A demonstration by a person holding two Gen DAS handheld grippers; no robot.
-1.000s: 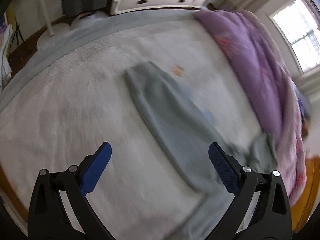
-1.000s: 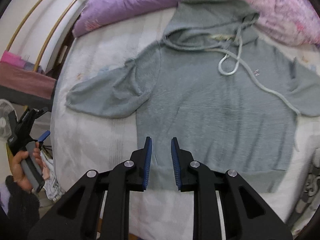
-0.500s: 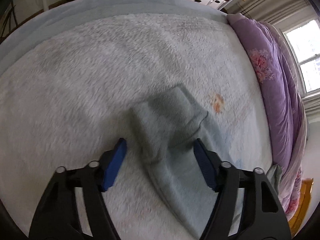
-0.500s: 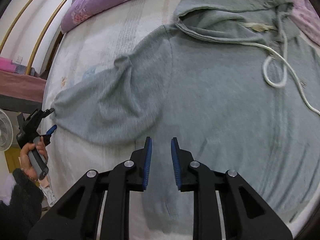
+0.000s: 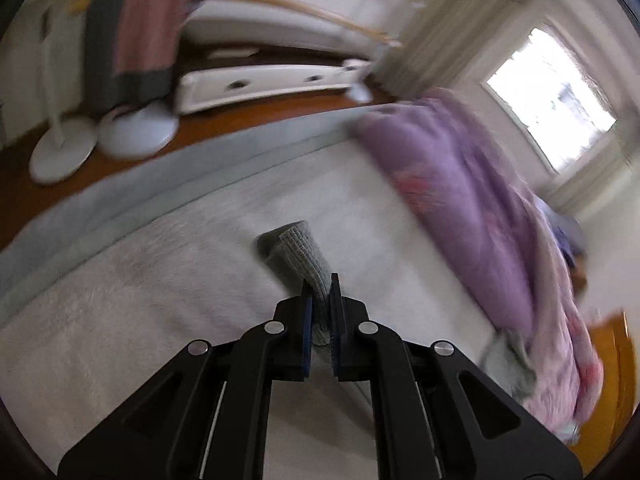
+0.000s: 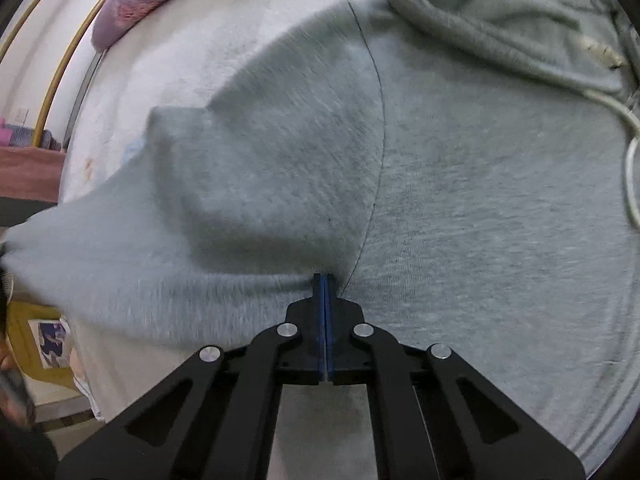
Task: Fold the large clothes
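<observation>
The left gripper (image 5: 319, 305) has its jaws pinched on the ribbed cuff (image 5: 305, 255) of a grey sleeve, the knit bunched between the blue pads and lifted off the white fuzzy bedcover (image 5: 140, 280). The right gripper (image 6: 324, 300) has its jaws pressed together with almost no gap, their tips at the armpit seam of the grey hoodie (image 6: 460, 208); whether any cloth is caught between them cannot be told. The hoodie lies spread front-up on the bed, hood (image 6: 492, 12) and white drawstring (image 6: 628, 148) toward the far edge, its sleeve (image 6: 168, 208) creased and running off toward the left gripper. A purple quilt (image 5: 472, 208) is heaped along the far side. Judging from this, the sleeve fold is only beginning. The thin bite on the cuff could slip if the sleeve is swung across fast, since the cloth is heavy and drags on the fuzzy cover. If the right gripper only presses rather than pins, the body may shift and the fold line wander. The drawstring could also get trapped under the sleeve.
</observation>
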